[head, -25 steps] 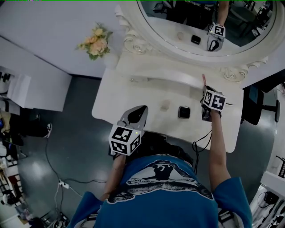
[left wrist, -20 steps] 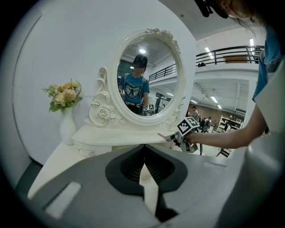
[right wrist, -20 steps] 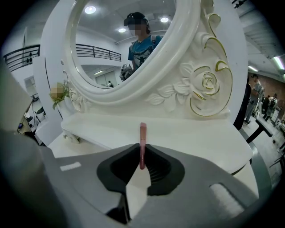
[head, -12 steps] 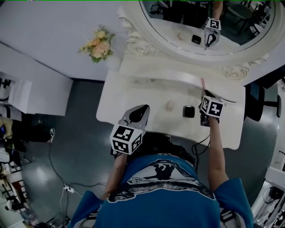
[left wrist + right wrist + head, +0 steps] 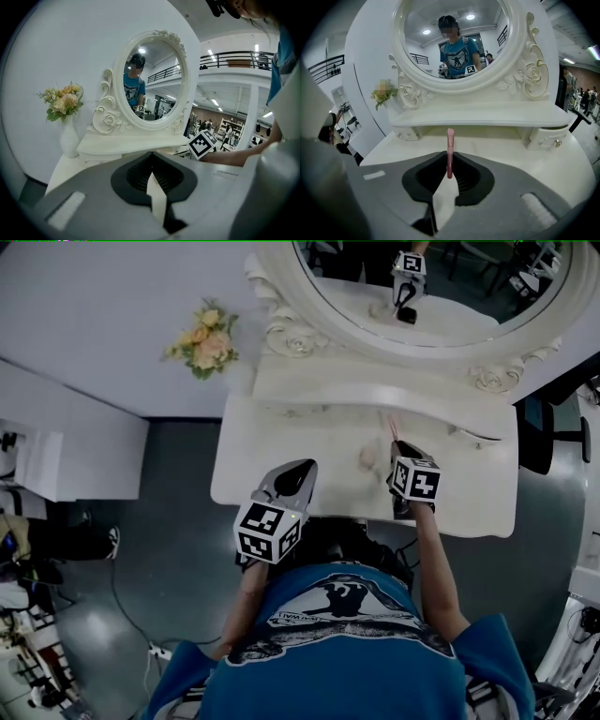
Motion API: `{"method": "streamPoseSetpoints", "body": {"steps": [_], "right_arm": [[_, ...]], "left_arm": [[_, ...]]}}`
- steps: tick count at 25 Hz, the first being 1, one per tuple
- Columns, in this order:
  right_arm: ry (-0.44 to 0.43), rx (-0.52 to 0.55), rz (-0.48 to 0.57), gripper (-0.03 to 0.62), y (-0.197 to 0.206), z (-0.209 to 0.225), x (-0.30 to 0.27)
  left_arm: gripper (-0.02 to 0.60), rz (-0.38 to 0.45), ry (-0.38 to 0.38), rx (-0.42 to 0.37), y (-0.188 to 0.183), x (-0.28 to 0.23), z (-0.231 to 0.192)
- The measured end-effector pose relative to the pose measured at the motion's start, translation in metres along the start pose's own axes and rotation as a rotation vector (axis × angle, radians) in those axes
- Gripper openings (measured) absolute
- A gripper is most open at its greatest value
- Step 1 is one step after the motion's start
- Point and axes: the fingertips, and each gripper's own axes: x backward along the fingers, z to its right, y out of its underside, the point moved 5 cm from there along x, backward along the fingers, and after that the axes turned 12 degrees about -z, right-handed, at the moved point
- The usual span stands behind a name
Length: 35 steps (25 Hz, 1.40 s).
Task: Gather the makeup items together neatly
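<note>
Tabletop [image 5: 272, 446] L side free — shelf [image 5: 328, 381] behind

Nothing legible here — no words, no numbers.
Left cube [image 5: 265, 531] and right cube [image 5: 414, 479] show only black-and-white square patterns; the print on the blue T-shirt [image 5: 328, 610] is too small to read.

A white wooden desk [image 5: 469, 493] stands against the wall. At its back is a raised white shelf [image 5: 328, 381], with an oval mirror in a carved white frame [image 5: 281, 329] above it. A white vase of peach flowers [image 5: 202, 329] stands at the desk's back left. A small round beige item [image 5: 365, 458] lies mid-desk, between the left claw [image 5: 302, 470] at the front edge and the right claw [image 5: 449, 161]. The right claw is clamped on a thin pink stick [image 5: 450, 145] that points toward the shelf.
</note>
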Motion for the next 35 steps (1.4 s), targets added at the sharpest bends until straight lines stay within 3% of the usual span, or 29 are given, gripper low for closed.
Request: {"method": "streamPoseSetpoints", "body": {"steps": [10,16,27,35], "right_arm": [[-0.072,-0.067,-0.025,0.043,0.016,-0.084,-0.025],[-0.072,-0.11,-0.07,0.043,0.035,-0.117,-0.041],[0.042,-0.177,-0.17,0.044,0.065,-0.131,-0.07],[-0.011,-0.307,-0.136,0.046,0.072,-0.134,-0.081]], "left_arm": [[0.014,-0.014,0.037,-0.024,0.006,0.016,-0.036],[0.014,-0.023,0.058,-0.038,0.012,0.024,-0.053],[0.014,-0.029,0.06,-0.039,0.019,0.035,-0.079],[0.014,-0.031,0.054,-0.025,0.023,0.04,-0.09]]}}
